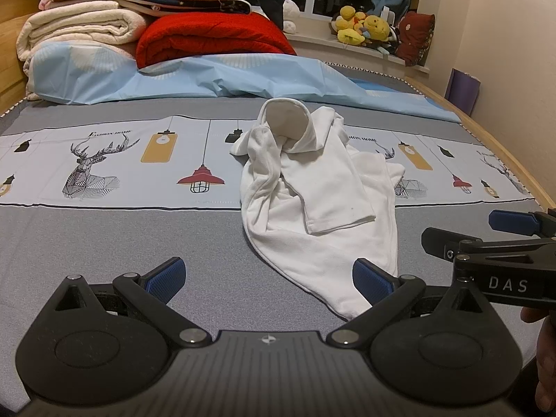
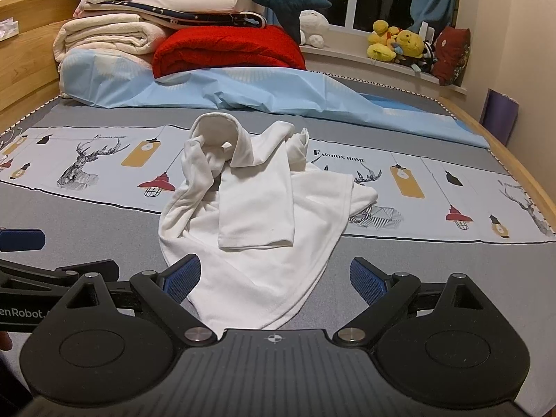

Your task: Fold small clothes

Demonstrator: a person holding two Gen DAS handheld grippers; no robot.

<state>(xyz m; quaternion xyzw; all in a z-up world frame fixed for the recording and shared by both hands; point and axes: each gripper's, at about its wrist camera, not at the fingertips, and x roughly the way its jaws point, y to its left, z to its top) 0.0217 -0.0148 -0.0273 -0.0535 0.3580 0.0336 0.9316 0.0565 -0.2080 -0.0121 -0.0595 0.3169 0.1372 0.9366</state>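
A small white collared shirt lies crumpled on the bed, collar standing up at the far end, one sleeve folded across its front. My left gripper is open just short of the shirt's near hem, which ends beside its right finger. In the right wrist view the same shirt fills the middle, and my right gripper is open with the near hem lying between its fingers. Neither holds cloth. The right gripper's body shows at the left view's right edge; a blue pad of the left gripper shows at the other view's left edge.
The bed sheet is grey with a pale printed band of deer and lamps. A light blue cover, folded blankets and a red blanket are piled at the far end. Plush toys sit on the window sill. A wooden bed frame runs along the right.
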